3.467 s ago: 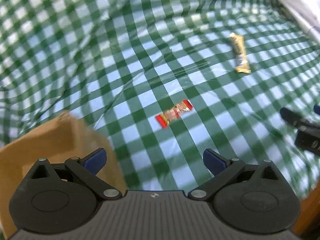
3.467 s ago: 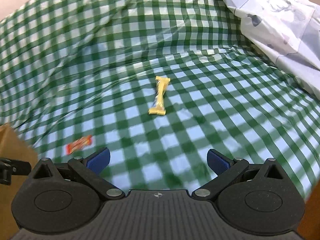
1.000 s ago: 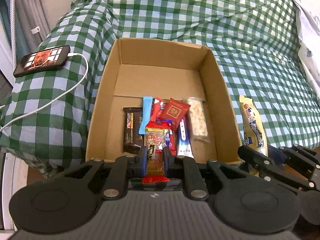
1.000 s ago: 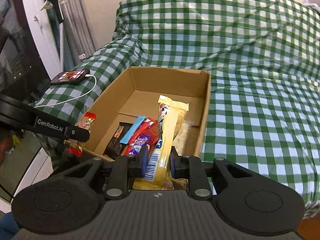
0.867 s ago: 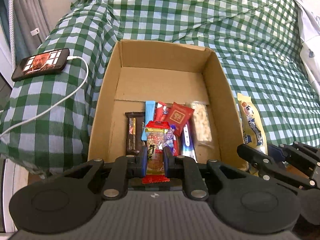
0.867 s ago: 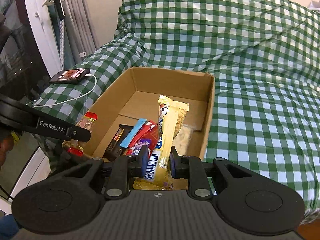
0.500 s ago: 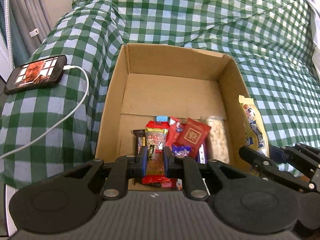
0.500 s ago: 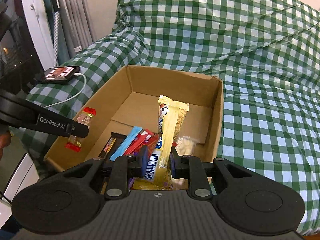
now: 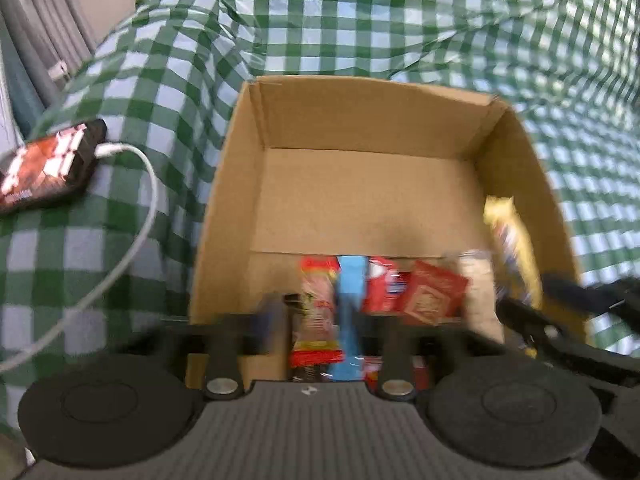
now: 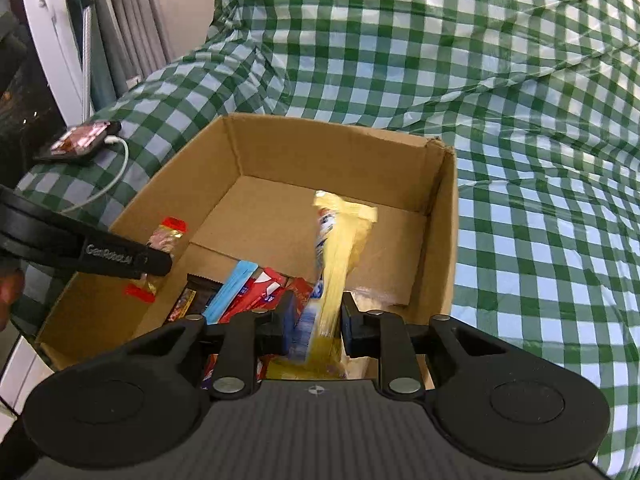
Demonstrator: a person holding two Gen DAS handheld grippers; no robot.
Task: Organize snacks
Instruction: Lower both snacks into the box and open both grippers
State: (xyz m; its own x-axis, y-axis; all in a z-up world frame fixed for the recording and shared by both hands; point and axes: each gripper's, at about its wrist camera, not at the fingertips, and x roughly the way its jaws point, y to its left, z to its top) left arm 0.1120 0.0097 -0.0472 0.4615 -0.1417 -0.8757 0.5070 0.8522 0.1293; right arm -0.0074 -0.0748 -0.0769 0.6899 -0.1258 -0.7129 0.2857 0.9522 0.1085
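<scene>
An open cardboard box (image 9: 372, 124) (image 10: 332, 156) sits on the green checked cloth and holds several snack packets at its near end. My left gripper (image 9: 318, 316) is over the box's near edge, its jaws parted slightly around a red and gold snack packet (image 9: 318, 312), which also shows in the right wrist view (image 10: 162, 240). My right gripper (image 10: 316, 316) is over the box, its jaws just parting around a long yellow snack bar (image 10: 340, 252), also seen in the left wrist view (image 9: 512, 248). Both frames are blurred by motion.
A phone (image 9: 44, 168) (image 10: 82, 140) with a white cable (image 9: 132, 216) lies on the cloth left of the box. Grey curtains (image 10: 120, 20) and a white frame stand at far left. Checked cloth (image 10: 540, 200) spreads to the right.
Both grippers have moved forward and down over the box. Their jaws have started to widen around the red packet and the yellow bar.
</scene>
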